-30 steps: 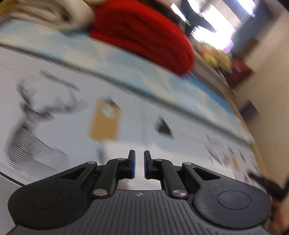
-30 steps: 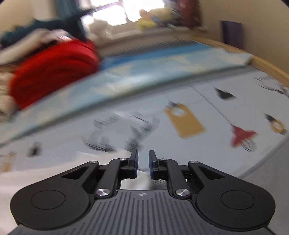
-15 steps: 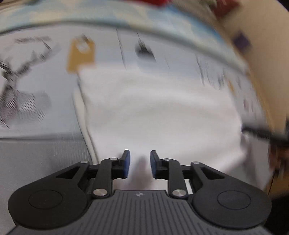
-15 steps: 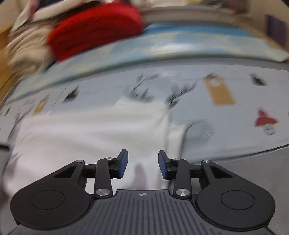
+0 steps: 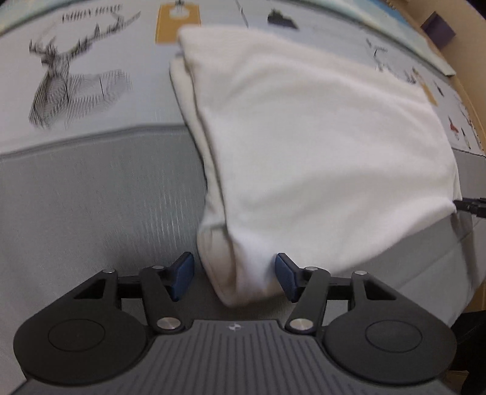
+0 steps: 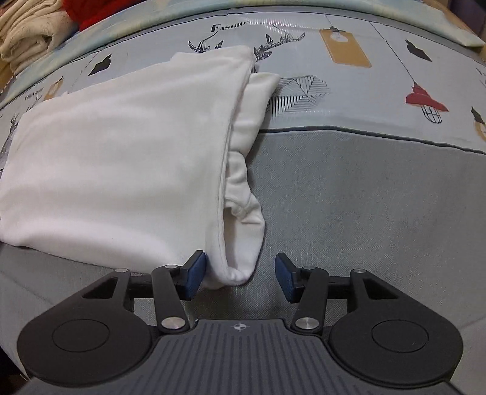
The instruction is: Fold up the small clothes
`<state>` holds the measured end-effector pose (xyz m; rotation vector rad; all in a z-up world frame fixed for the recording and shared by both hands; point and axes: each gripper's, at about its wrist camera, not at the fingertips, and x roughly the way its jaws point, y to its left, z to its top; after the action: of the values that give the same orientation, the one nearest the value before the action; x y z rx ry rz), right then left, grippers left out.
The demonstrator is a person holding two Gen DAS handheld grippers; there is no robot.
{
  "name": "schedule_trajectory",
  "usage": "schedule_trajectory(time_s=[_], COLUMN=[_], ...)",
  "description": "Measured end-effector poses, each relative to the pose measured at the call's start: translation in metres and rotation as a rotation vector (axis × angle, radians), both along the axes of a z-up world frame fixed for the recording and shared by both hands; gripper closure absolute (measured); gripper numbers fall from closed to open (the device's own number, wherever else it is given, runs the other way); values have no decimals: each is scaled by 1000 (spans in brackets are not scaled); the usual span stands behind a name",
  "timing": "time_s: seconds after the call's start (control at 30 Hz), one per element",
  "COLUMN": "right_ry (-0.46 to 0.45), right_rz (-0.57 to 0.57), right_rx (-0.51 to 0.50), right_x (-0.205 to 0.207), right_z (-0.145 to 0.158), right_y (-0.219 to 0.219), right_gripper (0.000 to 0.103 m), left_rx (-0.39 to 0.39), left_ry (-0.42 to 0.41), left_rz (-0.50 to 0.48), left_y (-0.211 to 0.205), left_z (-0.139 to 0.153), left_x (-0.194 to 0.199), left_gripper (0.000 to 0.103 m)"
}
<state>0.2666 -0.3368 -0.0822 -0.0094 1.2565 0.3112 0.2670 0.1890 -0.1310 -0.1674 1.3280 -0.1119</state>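
Note:
A white garment [image 5: 309,127] lies folded over on the printed bed cover, its near edge at the grey border. My left gripper [image 5: 234,278] is open, and the garment's near left corner lies loose between the jaws. In the right wrist view the same garment [image 6: 121,158] spreads to the left, with a folded sleeve layer [image 6: 246,188] showing under its right edge. My right gripper [image 6: 241,279] is open, and the garment's near right corner lies between the jaws, close to the left finger. The tip of the right gripper also shows at the right edge of the left wrist view [image 5: 472,206].
The bed cover [image 6: 379,100] has deer, lamp and tag prints, with a grey band [image 6: 364,197] along the near side. Folded cream clothes [image 6: 27,27] and a red garment [image 6: 82,12] are stacked at the far left. A wooden bed edge [image 5: 467,91] runs along the right.
Both grippers have opened wide, from nearly shut a second ago, and tilted down over the garment. The white garment now lies folded flat, with its near corners between the jaws.

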Motion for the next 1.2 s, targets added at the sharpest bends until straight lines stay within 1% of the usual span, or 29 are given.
schedule_trajectory(time_s=[0.03, 0.07, 0.1, 0.13, 0.27, 0.3, 0.33, 0.37, 0.43, 0.5, 0.57, 0.6, 0.63, 0.67, 0.7, 0.77, 0.8, 0.83, 0.87, 0.9, 0.93, 0.97, 1.0, 1.1, 1.13, 1.2], right_ry=[0, 2, 11, 20, -6, -12, -17, -23, -18, 3, 39, 56, 65, 68, 66, 3, -52, -114, -173, -216, -243, -257, -267, -268, -255, -215], right_rz=[-8, -28, -44, -61, -57, -63, -71, -75, -72, -67, -69, -81, -94, -109, -127, -185, -206, -225, -248, -268, -274, -260, -231, -112, -77, -17], right_rx=[6, 19, 48, 83, 134, 147, 161, 176, 181, 175, 166, 148, 124, 98, 80, 7, -36, -40, -6, 48, 110, 151, 163, 138, 128, 91], right_x=[-1, -1, -3, -4, -13, -17, -18, -22, -35, -55, -75, -81, -87, -93, -98, -107, -111, -116, -120, -125, -129, -132, -133, -130, -130, -133], right_z=[1, 2, 4, 8, 37, 46, 55, 62, 70, 71, 62, 56, 50, 44, 41, 41, 46, 54, 62, 69, 75, 78, 79, 74, 70, 61], right_y=[-1, -4, -6, -9, -13, -16, -19, -22, -23, -25, -28, -30, -32, -34, -36, -39, -40, -42, -45, -48, -50, -48, -43, -22, -15, 0], right_gripper=[61, 73, 92, 96, 97, 98, 98, 98, 98, 98, 98, 98, 97, 97, 96, 95, 92, 92, 92, 92, 92, 92, 92, 92, 91, 88], left_rx=[4, -2, -16, -16, -14, -1, 14, 21, 24, 32, 35, 40, 47, 54, 58, 98, 109, 104, 83, 66, 59, 59, 58, 73, 89, 160], left_ry=[-8, -11, -17, -29, -93, -105, -114, -116, -115, -111, -90, -83, -92, -114, -134, -202, -232, -249, -268, -285, -299, -307, -309, -280, -252, -151], left_rz=[-10, -11, -3, 0, 6, 2, -4, -6, 4, 12, 26, 38, 53, 75, 92, 125, 136, 140, 132, 118, 98, 75, 48, -7, -18, -17], left_y=[-2, -3, -1, -1, 3, 1, 0, -3, -8, -12, -18, -19, -21, -22, -23, -25, -27, -29, -34, -39, -45, -51, -57, -68, -71, -72], left_z=[0, 3, 7, 13, 45, 54, 60, 67, 71, 65, 51, 46, 47, 50, 51, 59, 63, 67, 70, 72, 73, 74, 73, 60, 52, 33], left_x=[-3, -7, -11, -15, -32, -39, -48, -48, -65, -87, -110, -115, -120, -126, -131, -141, -146, -149, -152, -155, -156, -155, -154, -147, -144, -141], left_gripper=[66, 94, 94, 94, 97, 97, 97, 97, 97, 97, 97, 95, 94, 89, 89, 89, 89, 89, 89, 89, 89, 89, 89, 89, 89, 89])
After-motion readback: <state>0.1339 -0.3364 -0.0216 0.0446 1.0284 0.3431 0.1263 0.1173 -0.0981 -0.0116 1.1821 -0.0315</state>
